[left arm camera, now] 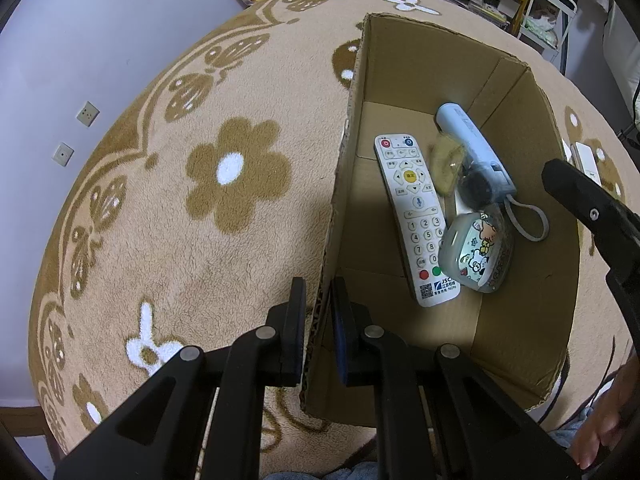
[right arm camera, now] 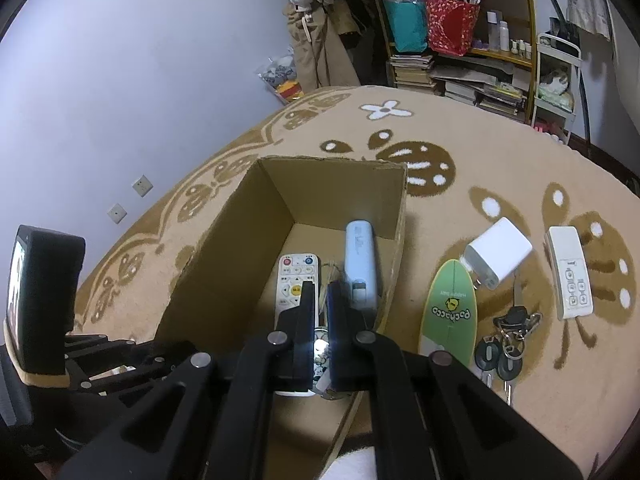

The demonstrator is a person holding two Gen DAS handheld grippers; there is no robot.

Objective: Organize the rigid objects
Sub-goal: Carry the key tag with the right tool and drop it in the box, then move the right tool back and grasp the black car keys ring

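An open cardboard box (left arm camera: 520, 128) stands on a flowered rug. Inside lie a white remote (left arm camera: 416, 220), a pale blue device with a strap (left arm camera: 476, 148), sunglasses (left arm camera: 460, 172) and a clear cartoon case (left arm camera: 478, 252). My left gripper (left arm camera: 318, 292) is shut on the box's left wall near its front corner. My right gripper (right arm camera: 320, 292) hovers over the box (right arm camera: 224, 264), jaws nearly closed and empty; it shows in the left wrist view (left arm camera: 560, 176). On the rug right of the box lie a green Pochacco board (right arm camera: 450, 312), a white charger (right arm camera: 498, 252), keys (right arm camera: 506, 340) and a small white remote (right arm camera: 570, 276).
A purple wall with two sockets (right arm camera: 142, 186) lies to the left. Shelves with books and bags (right arm camera: 460, 40) stand at the back right. The left gripper's phone mount (right arm camera: 36, 300) sits at the left of the right wrist view.
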